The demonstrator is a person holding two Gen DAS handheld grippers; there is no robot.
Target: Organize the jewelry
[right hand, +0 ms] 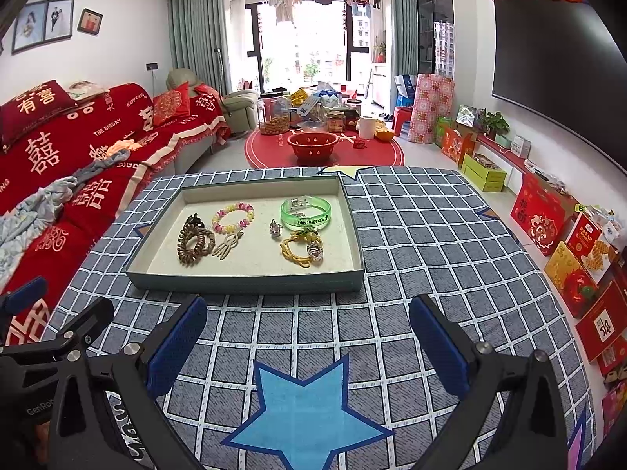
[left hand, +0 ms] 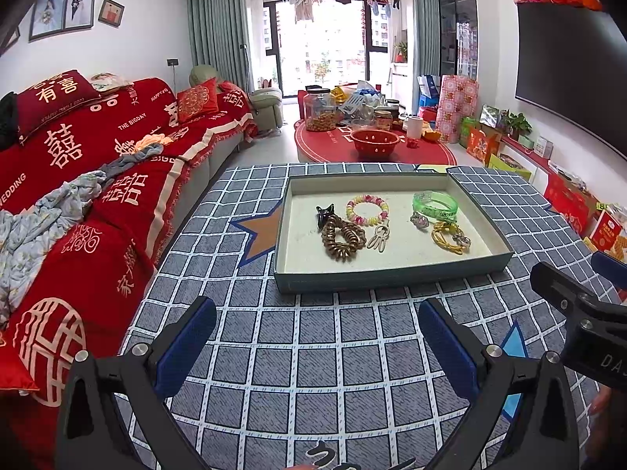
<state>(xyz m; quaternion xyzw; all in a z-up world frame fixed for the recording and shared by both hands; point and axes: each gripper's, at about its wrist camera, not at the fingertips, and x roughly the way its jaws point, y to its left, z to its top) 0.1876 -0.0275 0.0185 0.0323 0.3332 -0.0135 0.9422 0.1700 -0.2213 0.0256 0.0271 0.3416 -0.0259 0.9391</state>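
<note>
Hovering over the checked cloth (right hand: 431, 235), the left gripper (left hand: 317, 337) and right gripper (right hand: 307, 333) both hang with jaws spread wide, holding nothing. Ahead, the shallow tray (right hand: 250, 282) holds the green bangle (right hand: 309, 213), pastel bead bracelet (right hand: 233, 217), bronze coil bracelet (right hand: 194, 241) and yellow cord charm (right hand: 299, 252).

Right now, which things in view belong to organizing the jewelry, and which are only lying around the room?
For the job:
- tray
- green bangle
- pastel bead bracelet
- brown coil bracelet
- yellow cord bracelet
- left gripper and right gripper, both open

Just lying about:
- red colander
- snack jar
- clothes on the sofa
</note>
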